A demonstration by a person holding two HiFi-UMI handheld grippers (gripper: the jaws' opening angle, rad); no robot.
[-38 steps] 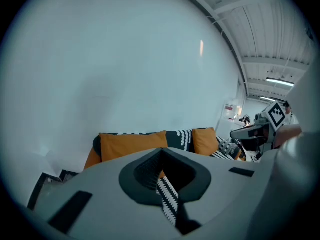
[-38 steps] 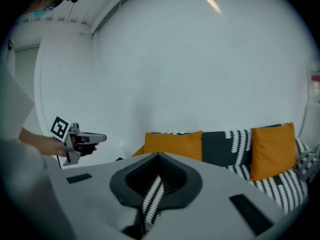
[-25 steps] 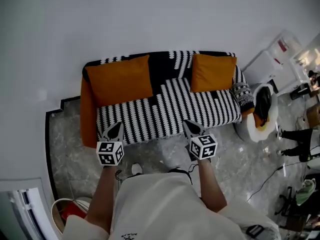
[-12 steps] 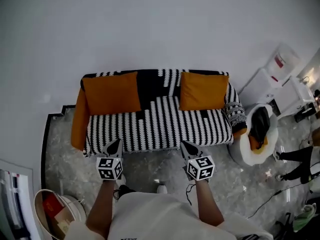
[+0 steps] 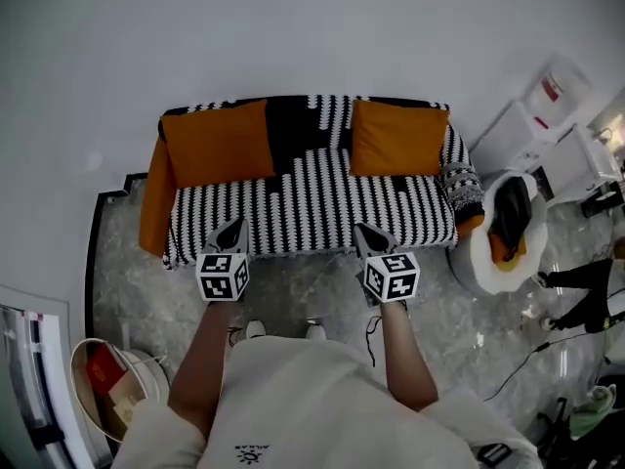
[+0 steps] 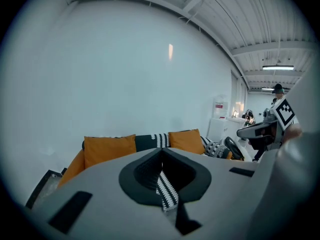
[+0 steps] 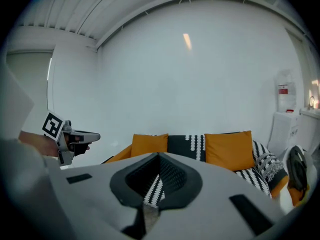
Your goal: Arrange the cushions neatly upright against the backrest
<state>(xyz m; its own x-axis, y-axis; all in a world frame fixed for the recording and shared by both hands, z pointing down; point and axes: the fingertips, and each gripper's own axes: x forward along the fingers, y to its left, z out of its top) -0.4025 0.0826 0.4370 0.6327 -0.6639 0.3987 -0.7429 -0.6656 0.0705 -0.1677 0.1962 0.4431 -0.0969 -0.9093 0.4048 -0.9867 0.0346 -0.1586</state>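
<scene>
My left tongs and right tongs both pressed together, empty, short of sofa front edge. Left cushion and right cushion stand against backrest. Likely soft, light, squashy; I'd pinch top corner or seam.

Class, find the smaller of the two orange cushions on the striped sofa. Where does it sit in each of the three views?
Head view: the smaller orange cushion is upper centre-right, leaning on the sofa back.
Left gripper view: the cushion is just right of centre, slightly below mid-height.
Right gripper view: the cushion is right of centre, below mid-height.
Shared landmark: the striped backrest directly left of it in every view.
</scene>
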